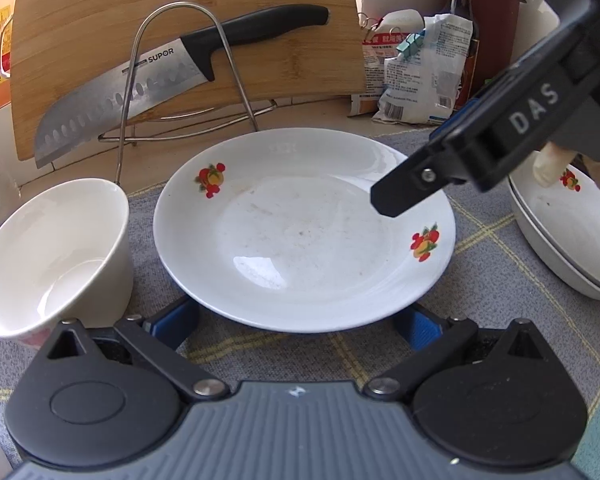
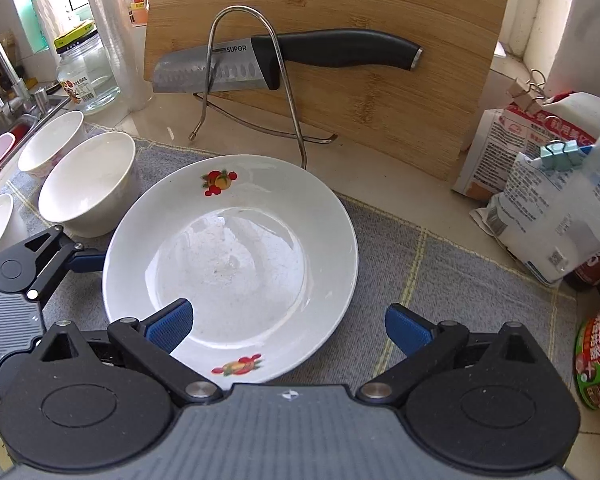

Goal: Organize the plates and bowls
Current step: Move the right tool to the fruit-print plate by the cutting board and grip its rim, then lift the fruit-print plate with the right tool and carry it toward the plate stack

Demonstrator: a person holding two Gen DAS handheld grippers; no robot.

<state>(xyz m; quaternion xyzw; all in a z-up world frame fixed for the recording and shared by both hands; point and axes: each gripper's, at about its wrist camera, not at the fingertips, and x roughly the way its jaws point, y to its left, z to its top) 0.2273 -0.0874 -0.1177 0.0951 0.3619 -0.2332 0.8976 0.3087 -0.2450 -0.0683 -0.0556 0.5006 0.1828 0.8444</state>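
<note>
Hovering over the flowered plate [image 2: 230, 268] on the grey checked cloth [image 2: 440, 280]: right gripper [image 2: 288, 326] has its blue pads spread wide, one above the plate's near rim, the other off it over the cloth; nothing pinched; left gripper [image 1: 300, 320] also fully spread, its pads just behind the plate's near edge, plate sitting between them but, as far as can be told, not pressed. White bowl [image 1: 52, 256] just beside the plate on the left; two more bowls further left in the right wrist view; stacked plates [image 1: 568, 236] at the far right, the likely destination.

Risks, judged: both grippers crowd the same plate, so their fingers may collide; glazed rim is shallow and slick, so a one-sided pinch could slip or tip it; lifting low could drag the cloth and nudge the nearby bowl; the wire rack [image 2: 260, 80] and knife [image 2: 284, 60] stand close behind, so an overshoot could strike them.
</note>
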